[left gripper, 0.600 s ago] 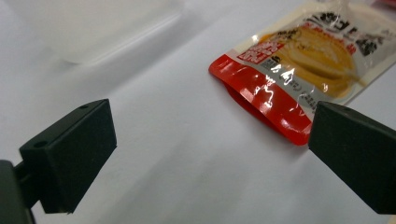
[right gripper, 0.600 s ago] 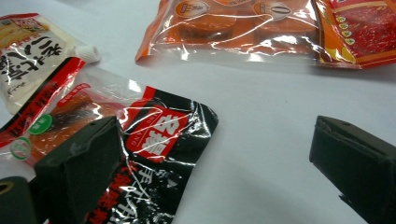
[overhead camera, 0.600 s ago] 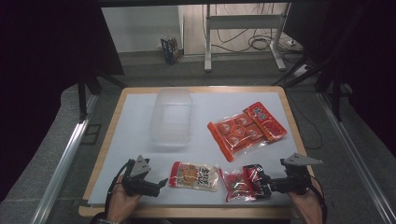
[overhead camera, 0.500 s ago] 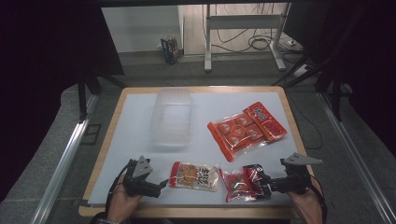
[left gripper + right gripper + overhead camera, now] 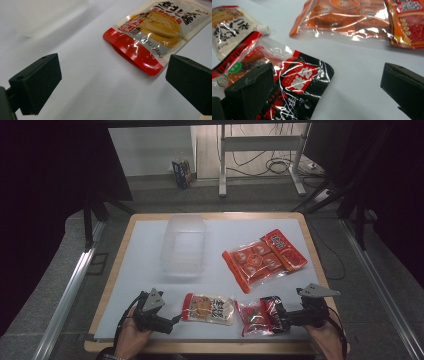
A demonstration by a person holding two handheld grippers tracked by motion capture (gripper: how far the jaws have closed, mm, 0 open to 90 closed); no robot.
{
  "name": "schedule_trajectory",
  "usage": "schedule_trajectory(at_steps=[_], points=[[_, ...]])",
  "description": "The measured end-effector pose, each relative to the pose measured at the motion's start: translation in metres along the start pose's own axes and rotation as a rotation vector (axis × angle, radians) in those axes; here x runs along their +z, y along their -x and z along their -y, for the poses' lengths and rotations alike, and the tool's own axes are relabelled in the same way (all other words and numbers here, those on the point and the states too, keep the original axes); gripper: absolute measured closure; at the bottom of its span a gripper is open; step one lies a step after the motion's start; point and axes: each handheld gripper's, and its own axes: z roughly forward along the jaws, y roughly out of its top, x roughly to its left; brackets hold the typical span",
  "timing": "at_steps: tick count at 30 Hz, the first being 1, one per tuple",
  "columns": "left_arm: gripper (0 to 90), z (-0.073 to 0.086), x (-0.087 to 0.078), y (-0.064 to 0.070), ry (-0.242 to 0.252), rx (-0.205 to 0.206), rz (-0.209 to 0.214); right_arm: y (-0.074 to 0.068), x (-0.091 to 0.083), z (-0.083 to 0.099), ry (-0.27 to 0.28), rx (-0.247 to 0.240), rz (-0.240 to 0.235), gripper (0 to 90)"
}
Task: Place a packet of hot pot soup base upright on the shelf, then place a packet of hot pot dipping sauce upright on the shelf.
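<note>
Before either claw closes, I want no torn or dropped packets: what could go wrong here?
1. The right claw is open, one jaw over the black packet, the other on bare table: closing may only pinch film.
2. That packet overlaps the white pouch; lifting it could drag the pouch.
3. The left claw is open short of the yellow pouch, near its thin red edge: a weak grip there might slip.

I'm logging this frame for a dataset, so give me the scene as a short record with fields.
surface: white table
left gripper: jaws open, just short of the yellow noodle pouch
right gripper: jaws open, at the red-and-black snack packet
container: clear plastic tub, empty, far left of centre
other item: orange multipack, far right
</note>
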Motion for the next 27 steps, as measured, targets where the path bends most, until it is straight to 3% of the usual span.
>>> schedule_trajectory(at_steps=[7,13,27], points=[[0.0,0.0001,-0.0003,0.0002,-0.001,0.003,-0.005,-0.0006,0.0032,0.0008,-0.009,0.004,-0.016,0.0],[0.0,-0.0001,0.0004,0.0015,-0.007,0.014,-0.005,-0.0017,0.0029,-0.0003,0.002,-0.012,-0.002,0.0],[0.0,-0.0002,0.0003,0.0031,-0.006,0.019,-0.013,0.0019,0.0046,0.0012,-0.009,0.006,0.002,0.0]])
